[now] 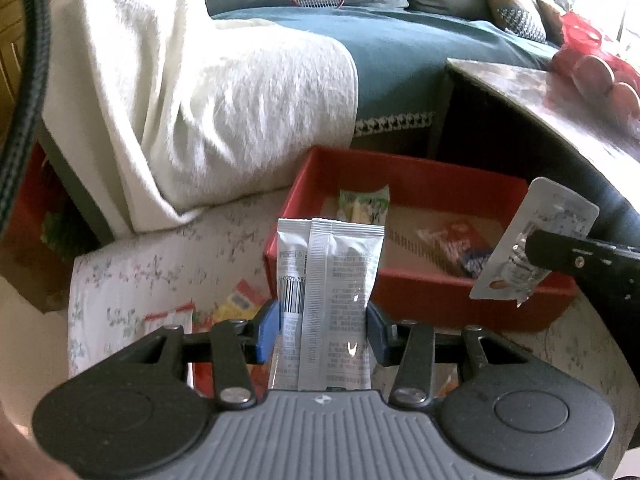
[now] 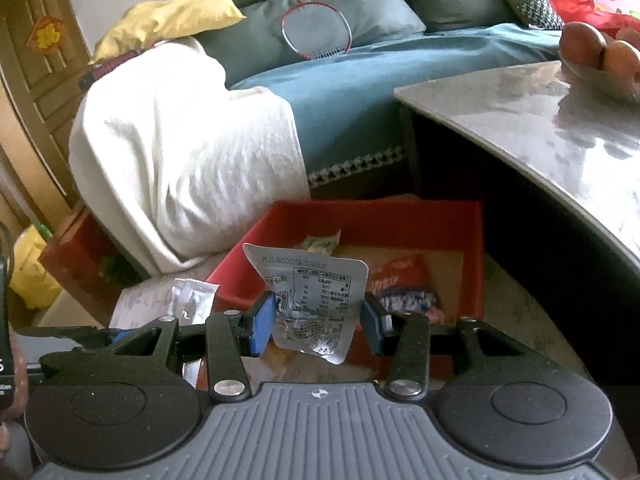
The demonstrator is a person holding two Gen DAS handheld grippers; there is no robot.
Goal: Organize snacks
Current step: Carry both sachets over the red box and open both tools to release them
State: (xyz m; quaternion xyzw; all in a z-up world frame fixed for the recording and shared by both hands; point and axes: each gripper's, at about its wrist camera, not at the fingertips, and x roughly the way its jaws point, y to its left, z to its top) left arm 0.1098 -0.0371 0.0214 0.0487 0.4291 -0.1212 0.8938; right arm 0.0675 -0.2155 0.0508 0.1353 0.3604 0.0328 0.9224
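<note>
My left gripper (image 1: 322, 330) is shut on a tall silver snack packet (image 1: 328, 280) with a barcode, held upright in front of the red box (image 1: 404, 172). My right gripper (image 2: 318, 322) is shut on a small crinkled silver pouch (image 2: 316, 300) printed with a date. That same pouch (image 1: 532, 240) shows at the right of the left wrist view, above the box's near right corner. Inside the red box (image 2: 400, 220) lie a green-and-white packet (image 1: 364, 206) and a red-and-blue packet (image 1: 460, 248). The left-hand packet's top (image 2: 192, 300) peeks in at the left of the right wrist view.
The box sits on a floral cloth (image 1: 160, 272) with red and yellow packets (image 1: 236, 304) lying on it. A marble table (image 2: 540, 128) with a bowl of fruit (image 2: 600, 56) stands right. Behind is a teal sofa (image 2: 360, 92) with a white blanket (image 1: 200, 100) and a badminton racket (image 2: 316, 32).
</note>
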